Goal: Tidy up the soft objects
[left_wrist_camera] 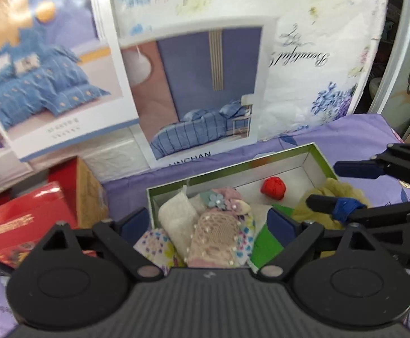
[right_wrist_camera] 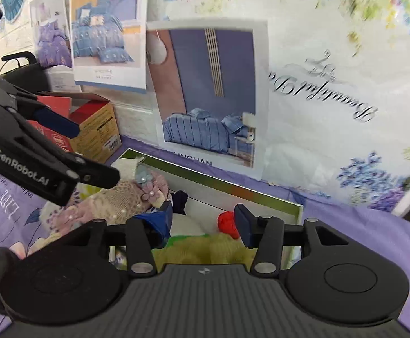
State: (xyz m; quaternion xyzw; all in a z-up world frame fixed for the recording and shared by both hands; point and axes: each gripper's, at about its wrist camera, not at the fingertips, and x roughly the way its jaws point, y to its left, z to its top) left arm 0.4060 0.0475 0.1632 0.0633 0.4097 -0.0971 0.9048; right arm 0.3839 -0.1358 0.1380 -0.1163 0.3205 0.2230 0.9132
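Box (left_wrist_camera: 316,155) on purple sheet (left_wrist_camera: 345,132) holds 1 red ball (left_wrist_camera: 273,188), 1 lace pile (left_wrist_camera: 213,225). Left gripper (left_wrist_camera: 210,222) released; right gripper (right_wrist_camera: 203,219) released over 1 yellow cloth (right_wrist_camera: 205,249).

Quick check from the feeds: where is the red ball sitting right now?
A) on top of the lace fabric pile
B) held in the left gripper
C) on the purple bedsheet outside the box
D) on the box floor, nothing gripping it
D: the red ball lies on the bare floor of the box, clear of both grippers.
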